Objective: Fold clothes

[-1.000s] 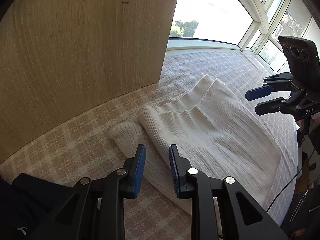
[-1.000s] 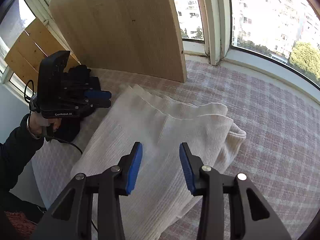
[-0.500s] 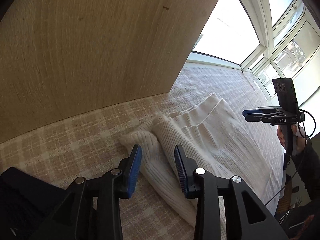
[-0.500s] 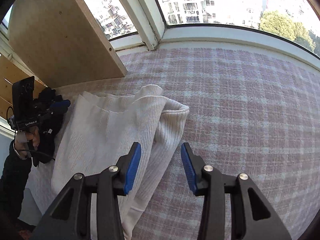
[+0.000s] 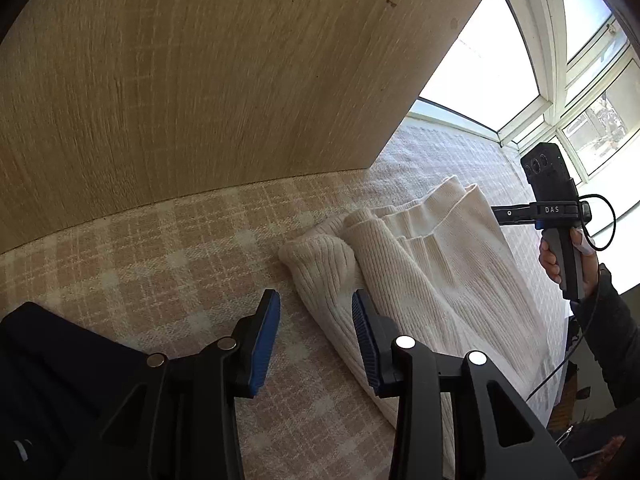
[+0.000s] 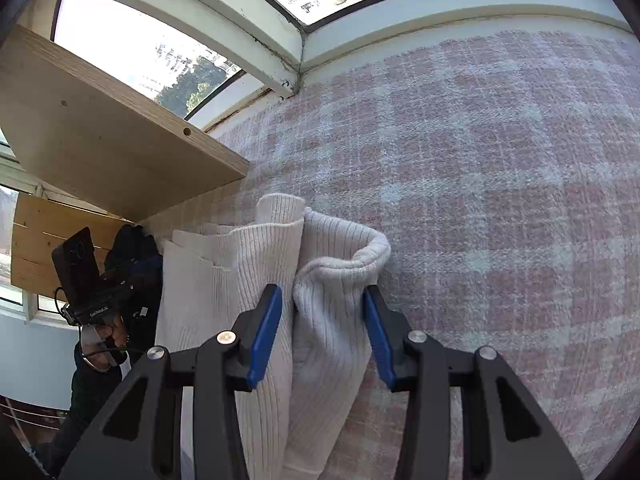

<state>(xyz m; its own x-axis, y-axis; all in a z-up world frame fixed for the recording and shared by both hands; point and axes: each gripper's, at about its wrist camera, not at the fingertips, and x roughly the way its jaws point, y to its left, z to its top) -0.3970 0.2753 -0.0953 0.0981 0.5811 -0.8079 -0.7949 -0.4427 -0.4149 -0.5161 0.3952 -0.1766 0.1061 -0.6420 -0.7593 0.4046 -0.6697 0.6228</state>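
Since one second ago, you have pulled your left gripper (image 5: 316,334) back from the cream knit sweater (image 5: 432,280); its blue pads now stand apart over the checked cover (image 5: 160,248), just beside the sweater's rounded sleeve fold, and they grasp nothing. Your right gripper (image 6: 322,330) has swung around to the other end of the garment. Its jaws are also released, and the folded sleeve (image 6: 336,288) rises between the two blue pads, close to both, but I cannot tell whether it touches them.

You can see the sweater lying folded on the checked cover, near the lower edge of the leaning wooden board (image 5: 208,80). Its ribbed hem layers point toward the window frame (image 5: 536,92).

In the left view, your right hand (image 5: 568,256) holds the gripper handle upright at the far side of the sweater. In the right view, your left hand (image 6: 106,336) holds the other gripper beside a dark cloth (image 6: 134,248) that lies under the board.
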